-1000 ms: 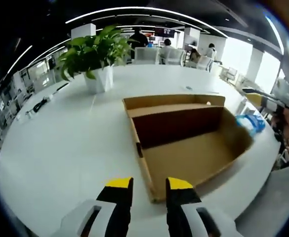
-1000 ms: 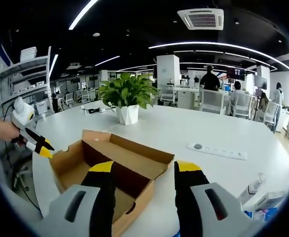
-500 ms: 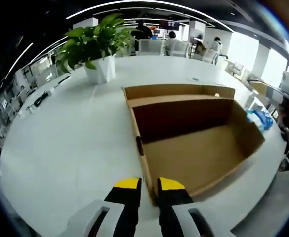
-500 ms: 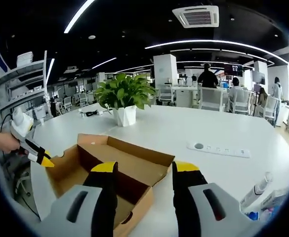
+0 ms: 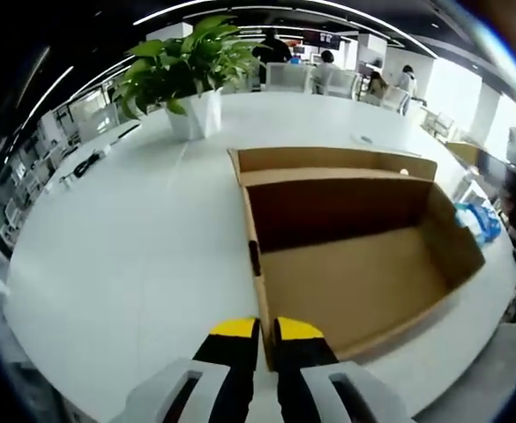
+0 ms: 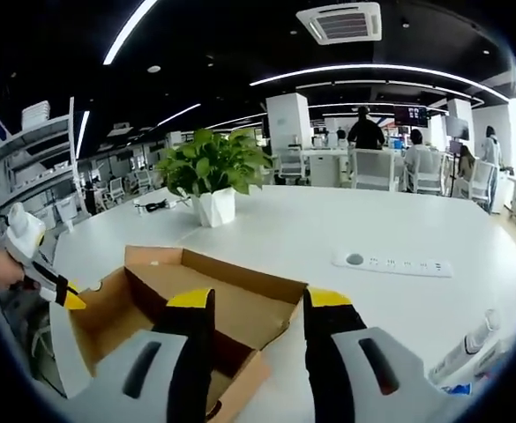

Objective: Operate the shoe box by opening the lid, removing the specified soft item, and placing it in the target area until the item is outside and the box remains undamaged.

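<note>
Box (image 5: 355,256) open, inside bare brown; left gripper (image 5: 266,333) pinches its near wall corner. Right gripper (image 6: 250,304) spread above box.

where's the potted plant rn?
The potted plant stands on the white table, beyond the open shoe box's far left corner in the left gripper view; in the right gripper view it sits just behind the box.

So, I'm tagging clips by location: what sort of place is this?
Most likely an open-plan office: a long white table with a potted plant, desks and chairs with people behind, a ceiling air-conditioning vent.
</note>
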`<action>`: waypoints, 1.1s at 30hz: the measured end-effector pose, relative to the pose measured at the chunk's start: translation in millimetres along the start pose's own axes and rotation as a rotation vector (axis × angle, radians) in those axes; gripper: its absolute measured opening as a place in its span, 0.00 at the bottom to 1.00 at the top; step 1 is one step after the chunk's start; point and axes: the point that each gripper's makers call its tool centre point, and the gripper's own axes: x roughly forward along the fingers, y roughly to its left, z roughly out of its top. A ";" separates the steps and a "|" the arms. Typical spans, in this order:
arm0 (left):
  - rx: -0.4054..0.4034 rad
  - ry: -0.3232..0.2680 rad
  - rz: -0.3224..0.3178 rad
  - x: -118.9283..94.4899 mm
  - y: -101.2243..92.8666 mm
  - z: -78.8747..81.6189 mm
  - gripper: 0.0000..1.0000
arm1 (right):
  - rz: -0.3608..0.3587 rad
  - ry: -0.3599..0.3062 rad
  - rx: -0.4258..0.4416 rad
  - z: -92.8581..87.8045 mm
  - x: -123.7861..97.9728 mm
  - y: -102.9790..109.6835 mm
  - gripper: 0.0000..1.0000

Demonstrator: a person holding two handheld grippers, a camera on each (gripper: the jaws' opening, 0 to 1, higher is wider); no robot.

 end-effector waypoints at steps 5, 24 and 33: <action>-0.011 0.001 0.015 0.7 1.3 -0.7 0.05 | -0.038 0.036 0.048 3.0 14.5 -22.4 0.31; -0.068 -0.009 0.056 -0.7 4.1 -3.2 0.03 | -0.025 0.447 0.165 -40.2 74.1 -45.0 0.21; -0.081 -0.010 0.069 -1.2 3.4 -3.5 0.03 | -0.053 0.623 0.171 -68.5 101.3 -55.5 0.16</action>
